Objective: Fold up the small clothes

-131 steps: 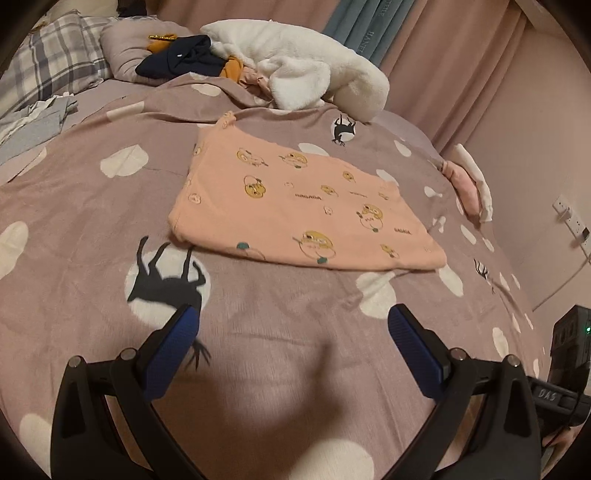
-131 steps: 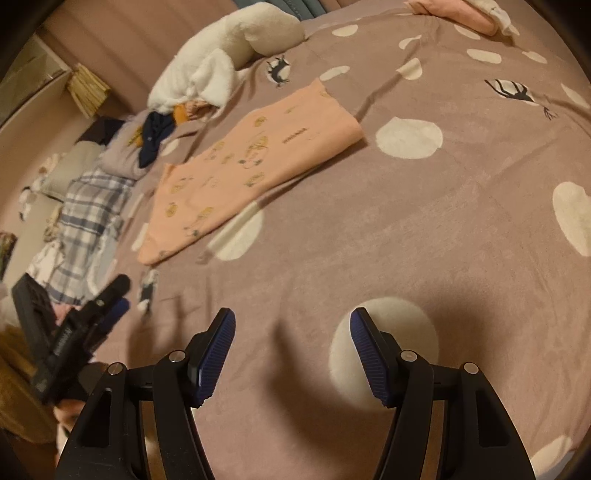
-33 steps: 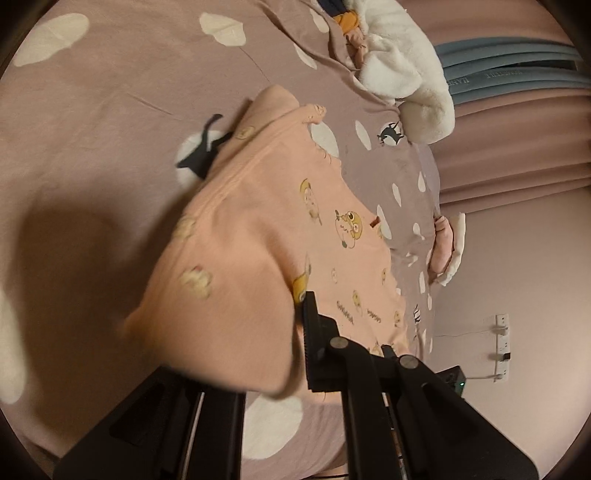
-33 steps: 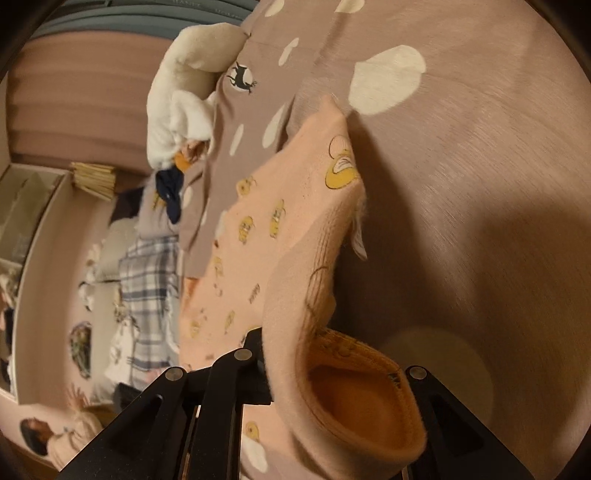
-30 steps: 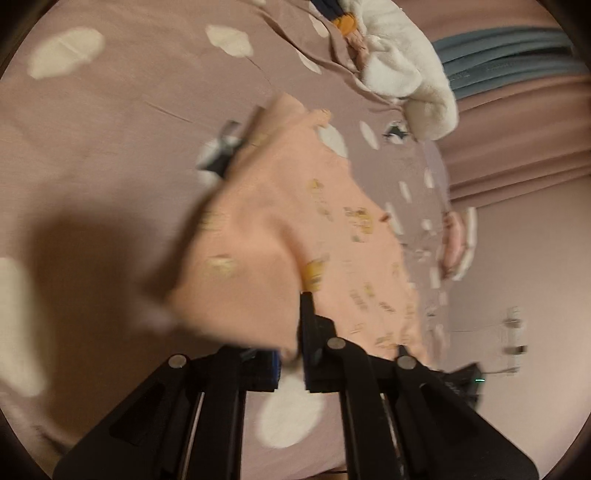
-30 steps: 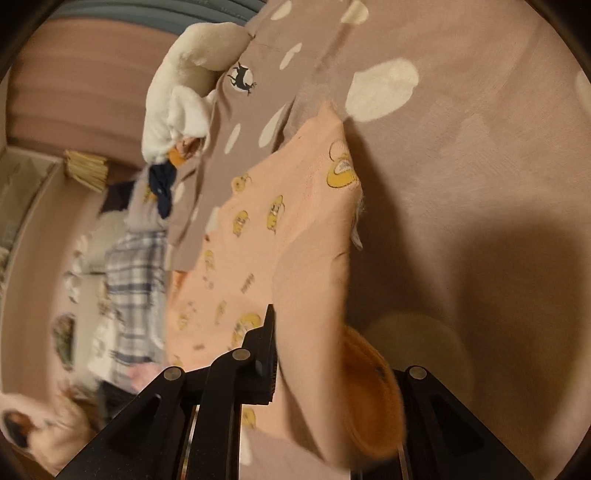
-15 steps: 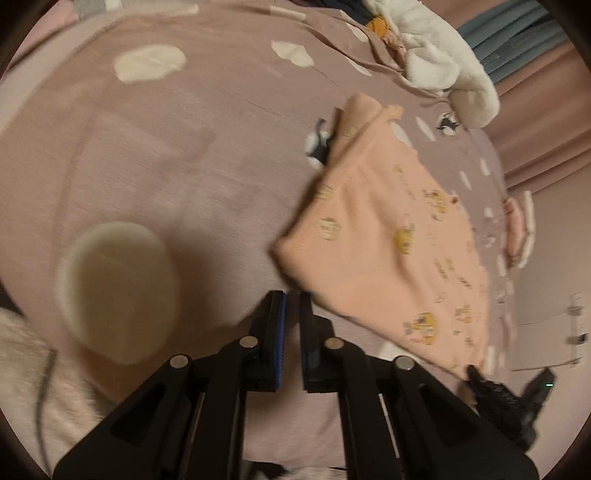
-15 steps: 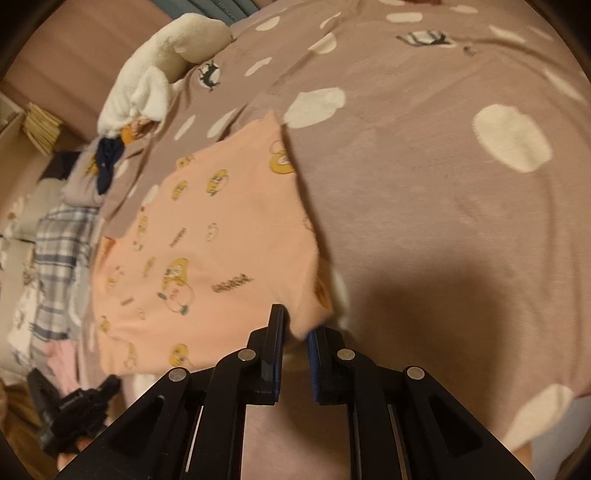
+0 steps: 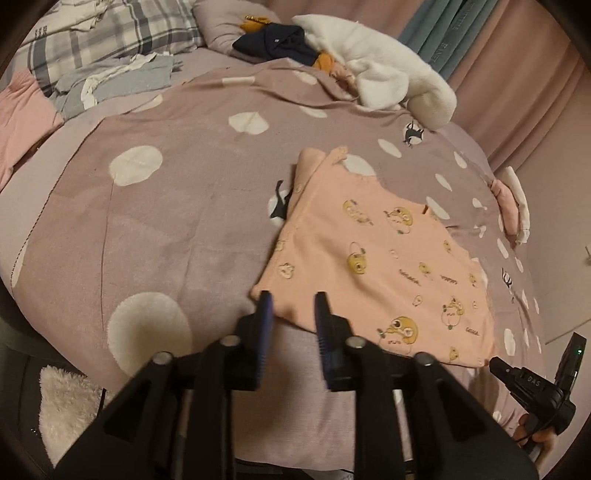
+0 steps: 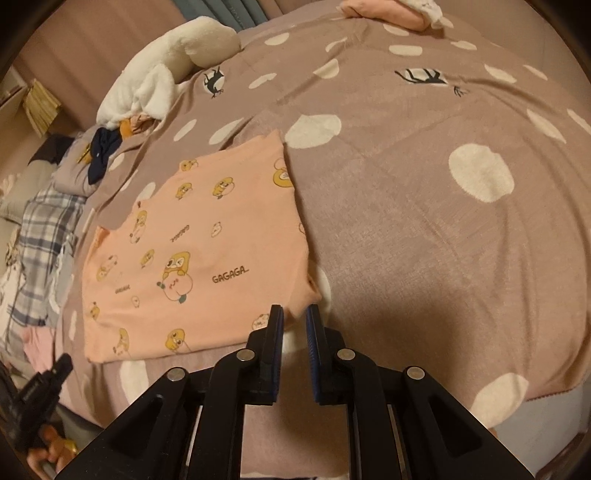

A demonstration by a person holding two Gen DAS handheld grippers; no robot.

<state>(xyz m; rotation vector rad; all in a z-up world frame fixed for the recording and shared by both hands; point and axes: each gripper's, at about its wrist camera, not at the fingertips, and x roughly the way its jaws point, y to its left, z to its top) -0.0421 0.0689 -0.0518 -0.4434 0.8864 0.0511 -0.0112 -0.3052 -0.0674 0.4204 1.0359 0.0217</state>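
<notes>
Plaid bedding (image 9: 110, 33): cut off by the upper left edge.
Folded pink cloth (image 10: 384, 11): top cropped.
Small printed words on peach garment (image 9: 373, 266): unreadable in left view.

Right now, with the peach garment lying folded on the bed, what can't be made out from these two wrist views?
- Peach garment: the layers underneath, hidden by its top layer in both views.
- Its near edge, partly behind the left hand-held gripper, whose jaws are opening.
- Right hand-held gripper: whether its pads still touch the garment corner, right wrist view.
- Dark clothes at the pillows: bunched, type unclear.
</notes>
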